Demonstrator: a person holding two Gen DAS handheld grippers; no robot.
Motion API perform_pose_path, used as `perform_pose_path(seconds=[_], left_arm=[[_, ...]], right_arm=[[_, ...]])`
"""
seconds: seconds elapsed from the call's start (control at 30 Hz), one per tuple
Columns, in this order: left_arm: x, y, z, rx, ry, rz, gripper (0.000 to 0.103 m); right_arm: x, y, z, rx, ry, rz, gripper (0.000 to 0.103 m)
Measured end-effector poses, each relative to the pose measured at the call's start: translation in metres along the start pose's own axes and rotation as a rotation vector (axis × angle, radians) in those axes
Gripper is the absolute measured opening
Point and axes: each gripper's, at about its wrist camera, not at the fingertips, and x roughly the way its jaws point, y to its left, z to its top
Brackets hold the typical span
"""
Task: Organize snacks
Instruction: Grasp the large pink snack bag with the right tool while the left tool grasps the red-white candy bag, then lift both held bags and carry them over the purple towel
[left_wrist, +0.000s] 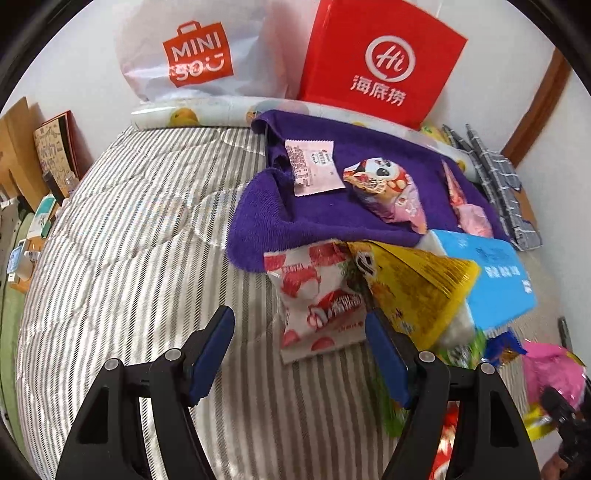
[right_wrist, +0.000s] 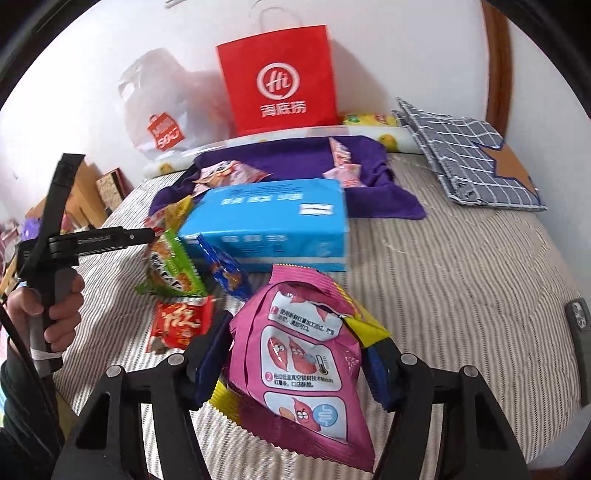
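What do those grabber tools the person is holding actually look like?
Each gripper, left and right, is a black plastic fork with silver pivot pins and two blue finger pads. Seen from the side, the left one has a grey handle, small white lettering and a black cable. A dark sleeve shows.

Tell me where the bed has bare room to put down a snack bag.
Bare striped bedding lies left of the purple towel and lychee bag. More lies right of the blue tissue pack, below the checked cloth. Around the green packet it is crowded.

Glossy plastic pink snack bag, terry purple towel
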Motion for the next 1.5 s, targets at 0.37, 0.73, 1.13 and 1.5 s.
perform_pose_path(seconds=[0.37, 0.73, 1.13, 1.5], left_arm=[[0.034, -0.025, 0.007, 0.051, 0.009, 0.110, 0.075], [0.012, -0.018, -0.007, 0.029, -0.002, 0.070, 0.054], [-0.036, -0.012, -0.064, 0.127, 0.085, 0.104, 0.054], [-0.035, -0.017, -0.084, 0.144, 0.009, 0.116, 0.059]], right_arm=[[0.001, -0.028, -0.005, 0.041, -0.004, 0.030, 0.063], [-0.001, -0.035, -0.013, 0.066, -0.009, 0.027, 0.063], [0.000, -0.033, -0.019, 0.081, -0.013, 0.011, 0.063], [0.003, -0.036, -0.028, 0.100, -0.007, 0.006, 0.063]])
